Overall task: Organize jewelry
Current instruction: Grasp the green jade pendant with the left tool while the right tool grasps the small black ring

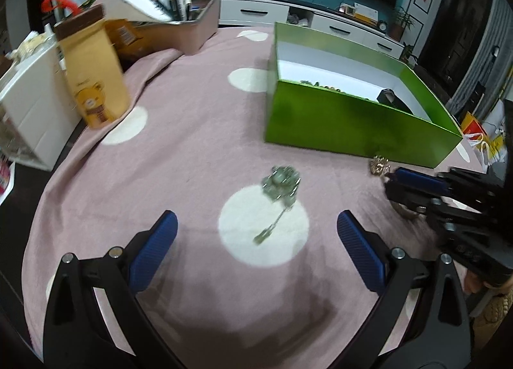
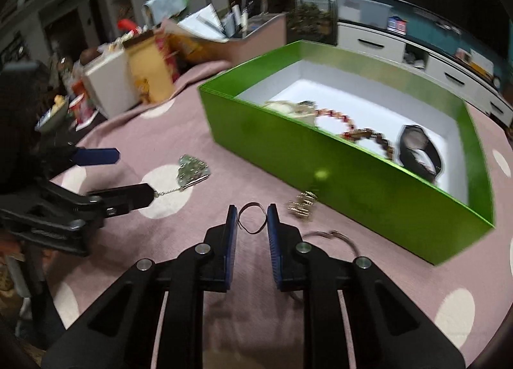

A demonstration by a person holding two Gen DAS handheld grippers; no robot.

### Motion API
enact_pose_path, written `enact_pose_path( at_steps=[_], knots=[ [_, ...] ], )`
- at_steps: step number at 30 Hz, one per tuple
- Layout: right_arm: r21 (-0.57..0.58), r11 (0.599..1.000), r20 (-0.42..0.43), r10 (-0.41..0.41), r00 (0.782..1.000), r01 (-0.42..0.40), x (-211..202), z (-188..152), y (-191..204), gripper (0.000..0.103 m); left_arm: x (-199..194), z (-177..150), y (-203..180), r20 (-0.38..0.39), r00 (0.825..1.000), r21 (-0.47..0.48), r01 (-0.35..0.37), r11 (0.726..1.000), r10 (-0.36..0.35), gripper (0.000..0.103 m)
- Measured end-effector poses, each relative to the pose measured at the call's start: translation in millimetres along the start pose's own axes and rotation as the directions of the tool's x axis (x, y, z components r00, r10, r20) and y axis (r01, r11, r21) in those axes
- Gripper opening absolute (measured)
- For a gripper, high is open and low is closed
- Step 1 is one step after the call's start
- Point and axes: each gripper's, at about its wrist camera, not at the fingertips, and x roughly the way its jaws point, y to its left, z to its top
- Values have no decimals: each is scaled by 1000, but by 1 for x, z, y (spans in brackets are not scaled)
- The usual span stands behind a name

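Note:
A silver pendant on a short chain (image 1: 281,183) lies on the pink dotted cloth (image 1: 179,150), just ahead of my left gripper (image 1: 256,219), which stands open and wide with nothing between its blue pads (image 1: 154,250). In the right wrist view my right gripper (image 2: 252,219) is shut on a thin silver wire ring (image 2: 253,208), and both pads touch it. A small gold piece (image 2: 303,205) lies just past it, beside the green box (image 2: 288,150). The box holds a red-brown bead string (image 2: 352,131), a black band (image 2: 420,150) and a pale piece (image 2: 288,107).
A second silver hoop (image 2: 336,237) lies partly hidden behind my right finger. A yellow bear bag (image 1: 93,80), a white box (image 1: 32,106) and a pink tray of pens (image 1: 192,25) stand at the far left. The table's round edge (image 1: 41,195) runs close on the left.

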Motion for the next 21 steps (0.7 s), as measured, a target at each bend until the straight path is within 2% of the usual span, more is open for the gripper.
enact_pose_path(
  at_steps=[5,9,13,16,19,21],
  knots=[
    [58,998,33,-7,999,5,-22,-8,-16,19,16,10,-11,-6,1000,31,-22,999,22,100],
    [86,996,51,-6,999,2,-34,-15,-24,19,29,13,-19,-20,999,65,-43,997,44,86],
    [108,994,61,-2,998,-4,-39,-19,-28,19,39,14,-22,-46,997,84,-52,995,56,57],
    [116,993,63,-2,998,-5,-40,-20,-29,19,41,13,-23,-43,997,93,-60,994,64,44],
    [123,992,68,-3,998,-6,-42,-22,-31,19,40,14,-21,-32,998,87,-52,995,55,22],
    [127,992,71,-4,997,-5,-44,-23,-32,19,40,15,-19,-30,998,85,-45,995,48,20]
  ],
)
